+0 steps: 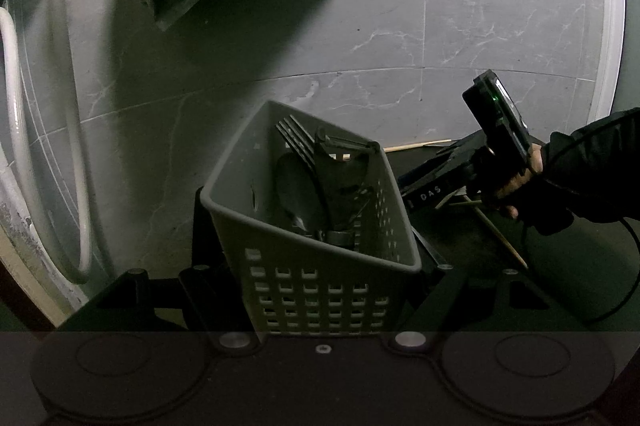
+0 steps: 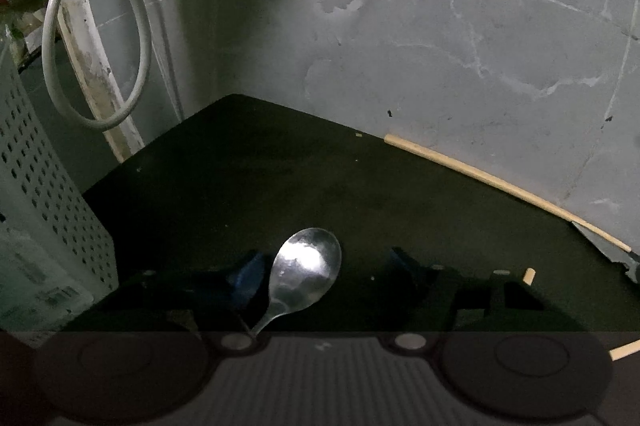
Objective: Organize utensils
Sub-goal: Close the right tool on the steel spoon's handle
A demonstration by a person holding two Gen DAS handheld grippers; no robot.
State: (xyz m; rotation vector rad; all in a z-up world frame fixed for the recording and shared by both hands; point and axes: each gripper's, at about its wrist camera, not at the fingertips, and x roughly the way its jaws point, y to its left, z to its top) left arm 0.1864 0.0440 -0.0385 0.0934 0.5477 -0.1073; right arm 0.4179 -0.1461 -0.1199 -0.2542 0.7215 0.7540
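The left tool point(image 1: 320, 290), tilted downward, pinches the grey perforated utensil basket point(image 1: 312, 226), holding a fork point(image 1: 296, 138). The right tool point(image 2: 324, 278), pitched steeply down, is spread around a spoon point(image 2: 306, 270) on the dark bench point(image 2: 280, 162).

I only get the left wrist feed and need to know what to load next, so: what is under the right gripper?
Observer: A metal spoon lies on the dark mat, its bowl between the right gripper's fingers, which stand apart from it.
Operator: Anything else loose there?
Observer: A wooden chopstick lies along the mat's far edge.
Operator: Where's my basket from that side?
Observer: The grey perforated basket stands at the mat's left edge, clear of the spoon.
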